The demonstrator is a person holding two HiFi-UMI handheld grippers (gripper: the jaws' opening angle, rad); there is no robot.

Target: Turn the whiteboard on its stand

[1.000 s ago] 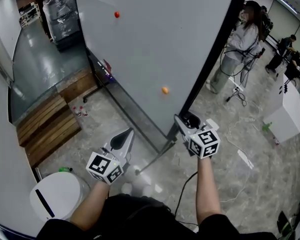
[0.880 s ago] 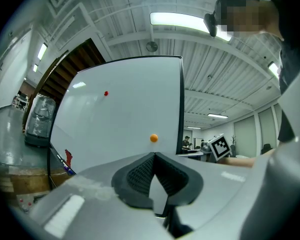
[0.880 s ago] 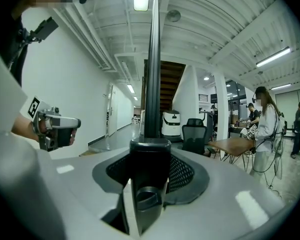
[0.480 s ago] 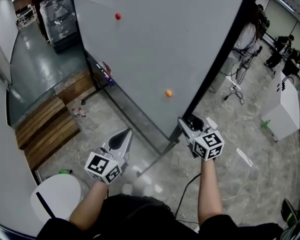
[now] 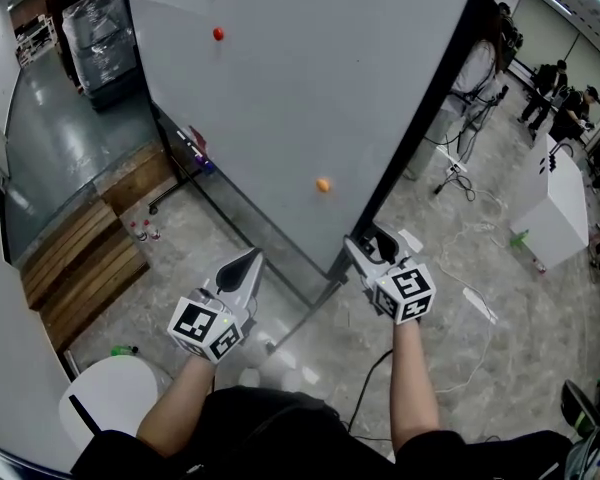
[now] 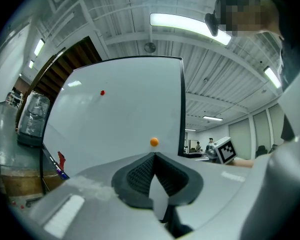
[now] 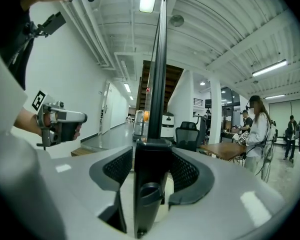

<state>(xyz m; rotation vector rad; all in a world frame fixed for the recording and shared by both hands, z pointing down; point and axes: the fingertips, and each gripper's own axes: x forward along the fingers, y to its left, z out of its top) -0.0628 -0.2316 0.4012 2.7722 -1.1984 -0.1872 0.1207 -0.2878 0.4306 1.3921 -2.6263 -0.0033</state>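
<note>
1. Fingers (image 7: pixel 116 169) of the right gripper (image 7: pixel 150 151) are set apart and have just been opening. The black edge (image 7: pixel 157 84) of the whiteboard (image 5: pixel 310 88) stands upright between them, close to both pads.
2. In the head view, the right gripper is seen at the board's lower corner, and the white face rises ahead and to the left of its fingers.
3. The fingers (image 6: pixel 137 176) of the left gripper (image 6: pixel 154 156) are closed tip to tip, and nothing is held.
4. The white face is seen ahead of the left fingers, apart from them, and an orange magnet (image 6: pixel 154 142) on it shows just above their tips.
5. A red magnet (image 5: pixel 218 34) is stuck higher on the face, well away from both pairs of fingers.
</note>
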